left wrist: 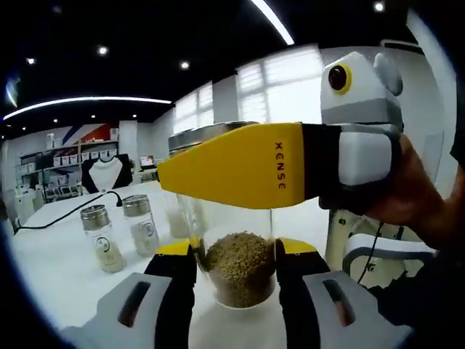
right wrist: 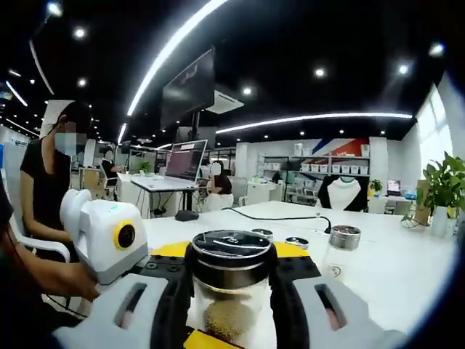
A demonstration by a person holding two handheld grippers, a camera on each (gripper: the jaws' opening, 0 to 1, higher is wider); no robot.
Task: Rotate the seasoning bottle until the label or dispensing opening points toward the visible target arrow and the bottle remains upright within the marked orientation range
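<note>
Bottle (left wrist: pixel 240 247) upright at 6 o'clock in the left gripper view, clear glass, lower part filled with tan grains, metal cap at top. Pinched low on both sides by the left gripper (left wrist: pixel 236 280), black-and-yellow fingers (left wrist: pixel 176 291) pressed against the glass. Crossed high up by the right gripper (left wrist: pixel 240 166), reaching in from 3 o'clock, its yellow finger lying across the bottle just under the cap, a hand (left wrist: pixel 414 193) behind it.

Same bottle (right wrist: pixel 231 291) at 6 o'clock in the right gripper view, dark round cap toward the camera, clamped between the right gripper (right wrist: pixel 231 287) fingers (right wrist: pixel 290 283). Left gripper (right wrist: pixel 109 236) at 9 o'clock, just beside.

Standing on a white counter (left wrist: pixel 58 269). Two small jars (left wrist: pixel 102 236) with metal caps at 9 o'clock in the left gripper view, well apart from the bottle. Black cable (left wrist: pixel 69 211) running across the counter behind them.
</note>
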